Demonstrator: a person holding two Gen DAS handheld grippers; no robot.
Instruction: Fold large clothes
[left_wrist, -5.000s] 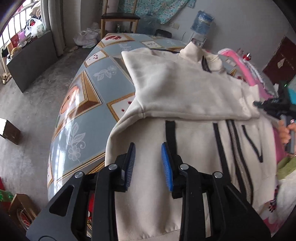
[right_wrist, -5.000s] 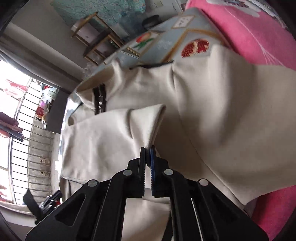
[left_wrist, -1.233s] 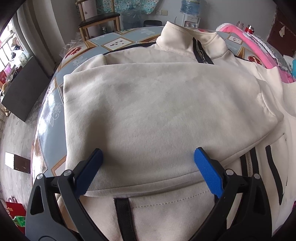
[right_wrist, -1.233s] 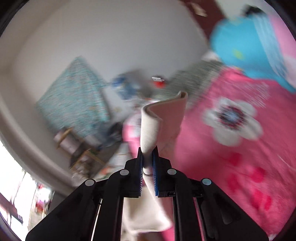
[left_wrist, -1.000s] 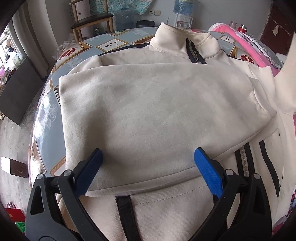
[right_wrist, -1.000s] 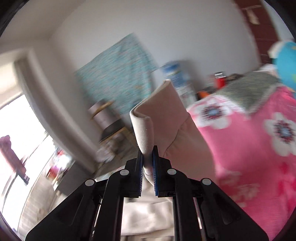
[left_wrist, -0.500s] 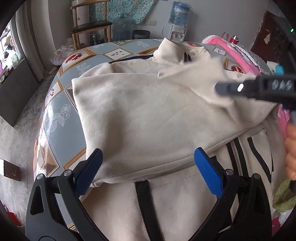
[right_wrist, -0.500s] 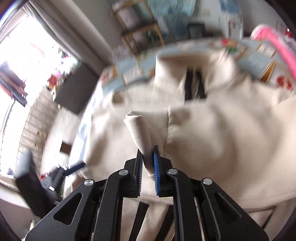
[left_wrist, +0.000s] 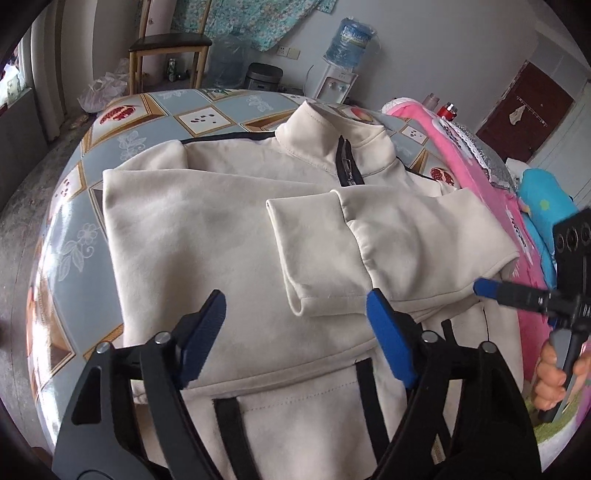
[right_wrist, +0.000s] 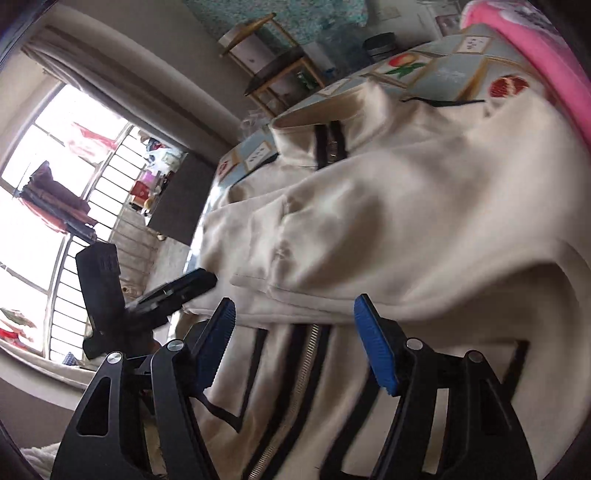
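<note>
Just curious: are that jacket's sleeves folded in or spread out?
Folded in: both sleeves lie across the jacket's chest, cuff below the collar.

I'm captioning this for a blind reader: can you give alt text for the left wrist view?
A cream zip-up jacket lies on a tiled-pattern table, both sleeves folded across its chest. The left tool hovers above the hem, jaws apart and closing on nothing; the right tool enters from the right.

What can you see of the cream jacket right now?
The cream jacket lies front-up on the patterned table, soft and fleece-like, with a stand collar, a dark zipper and black stripes low down. Both sleeves are folded across the chest, the right sleeve's cuff on top. Neither gripper's pads press on it.
</note>
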